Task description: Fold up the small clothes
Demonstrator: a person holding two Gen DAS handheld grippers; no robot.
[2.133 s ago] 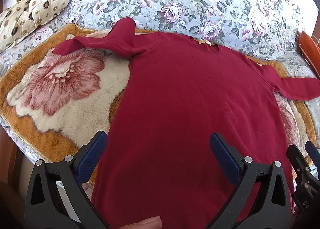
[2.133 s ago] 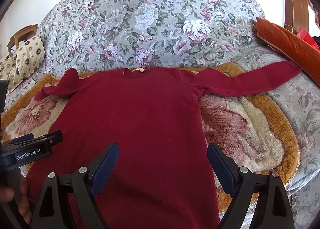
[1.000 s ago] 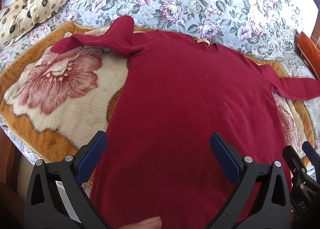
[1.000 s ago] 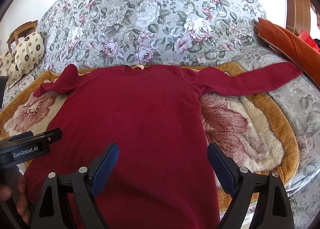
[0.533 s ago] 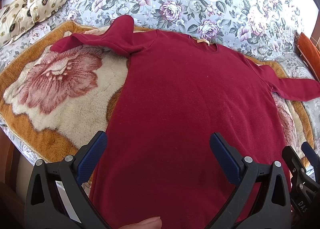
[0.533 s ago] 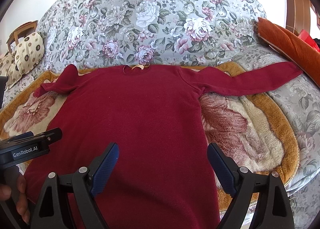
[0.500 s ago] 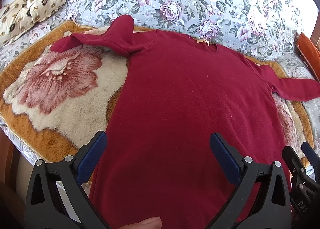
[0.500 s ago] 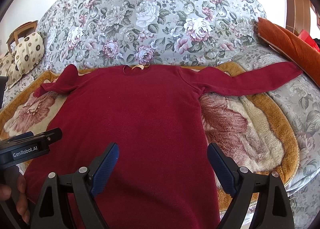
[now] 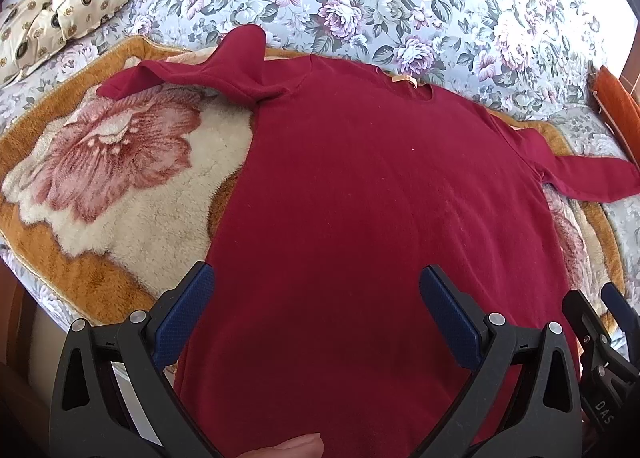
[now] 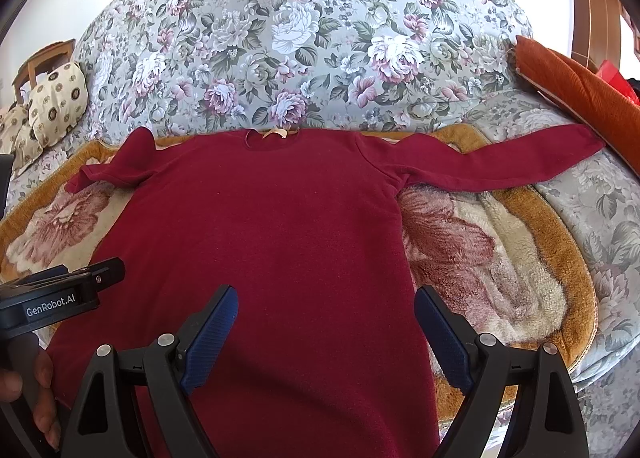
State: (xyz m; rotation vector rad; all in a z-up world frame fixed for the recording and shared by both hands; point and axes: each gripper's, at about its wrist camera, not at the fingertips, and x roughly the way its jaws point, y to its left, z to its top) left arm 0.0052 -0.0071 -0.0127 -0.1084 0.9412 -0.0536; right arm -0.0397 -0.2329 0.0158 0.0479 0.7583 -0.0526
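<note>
Floral bedspread (image 10: 304,38) fills the upper frame in both views, with a fleece blanket (image 9: 100,178) bearing an orange border and a big pink flower print laid over it. Dark red long-sleeve top (image 9: 380,218) lies flat on the blanket, neckline and tan label toward frame top, hem toward the cameras. In the left wrist view its left-side sleeve (image 9: 200,74) is crumpled and partly folded back at upper left; the other sleeve (image 10: 500,166) runs out straight to the right edge in the right wrist view, cuff reaching the bedspread near an orange cushion (image 10: 580,86). Patterned cream pillows (image 9: 68,6) sit at upper left. Left gripper (image 9: 316,314) hangs above the lower body of the top, jaws wide, blue pads clear of the fabric, nothing held. Right gripper (image 10: 326,330) likewise spread wide above the hem area, empty. Left gripper body shows at lower left of the right wrist view, beside the garment's side edge.
</note>
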